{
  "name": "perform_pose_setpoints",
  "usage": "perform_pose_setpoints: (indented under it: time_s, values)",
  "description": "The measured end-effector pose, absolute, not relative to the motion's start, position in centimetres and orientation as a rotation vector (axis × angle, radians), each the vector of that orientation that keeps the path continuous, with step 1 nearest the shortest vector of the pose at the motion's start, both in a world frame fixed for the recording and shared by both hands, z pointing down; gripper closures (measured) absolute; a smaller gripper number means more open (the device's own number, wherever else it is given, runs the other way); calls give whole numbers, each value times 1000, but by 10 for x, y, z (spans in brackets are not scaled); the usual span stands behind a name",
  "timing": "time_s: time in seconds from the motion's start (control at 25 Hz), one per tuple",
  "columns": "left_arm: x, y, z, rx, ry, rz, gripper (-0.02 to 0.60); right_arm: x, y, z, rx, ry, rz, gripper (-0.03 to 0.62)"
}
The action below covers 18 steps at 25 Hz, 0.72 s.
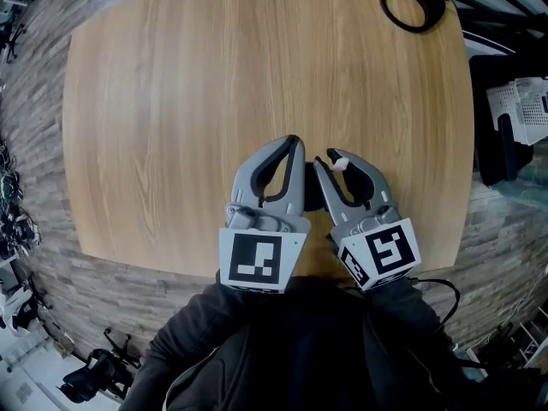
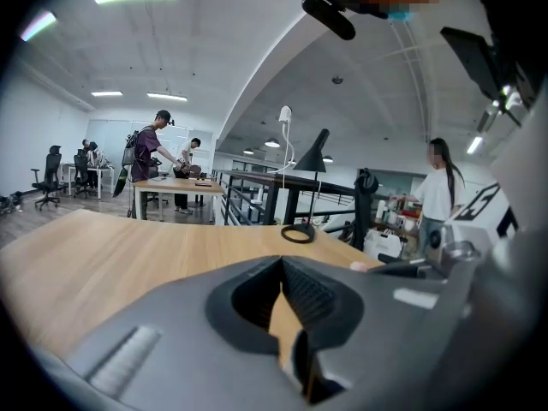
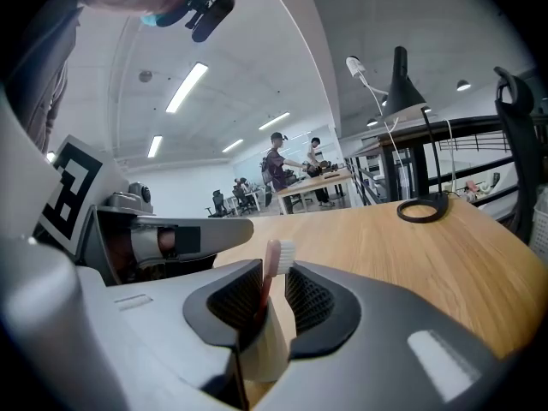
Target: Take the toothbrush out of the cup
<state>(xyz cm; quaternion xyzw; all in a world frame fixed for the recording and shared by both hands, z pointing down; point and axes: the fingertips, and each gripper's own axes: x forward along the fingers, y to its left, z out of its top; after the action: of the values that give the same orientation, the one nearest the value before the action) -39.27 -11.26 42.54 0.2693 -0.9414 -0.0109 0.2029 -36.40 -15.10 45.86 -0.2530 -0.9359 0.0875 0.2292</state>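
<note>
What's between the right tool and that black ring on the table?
Nothing, just bare table from the right tool to the ring. The head view shows it, the right gripper view too.

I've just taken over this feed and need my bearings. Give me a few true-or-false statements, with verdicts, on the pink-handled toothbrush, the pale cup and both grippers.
1. The pink-handled, white-bristled toothbrush stands between the jaws of the right gripper. True.
2. The toothbrush lies flat on the light wooden table. False: it stands upright in the pale cup.
3. The left gripper holds the cup. False: nothing is between its jaws, and only the table's wood shows through the gap.
4. A black ring-shaped lamp base sits near the table's far right corner. True.
</note>
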Motion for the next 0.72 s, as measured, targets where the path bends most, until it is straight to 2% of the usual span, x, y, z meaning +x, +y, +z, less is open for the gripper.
perform_pose_setpoints:
  time_s: [0.4,0.48,0.56,0.72]
  values:
    - [-391,-115,423,758,-2634,-29,574,-362,-151,457,-709,-2572,233,516]
    - [-391,-116,421,759,-2639,-27,574,-362,-151,454,-717,-2579,235,528]
    - [-390,-117,420,758,-2641,-24,574,-362,-151,452,-727,-2588,241,576]
    - [-388,-118,420,755,-2644,-18,574,-360,-150,451,-743,-2590,246,586]
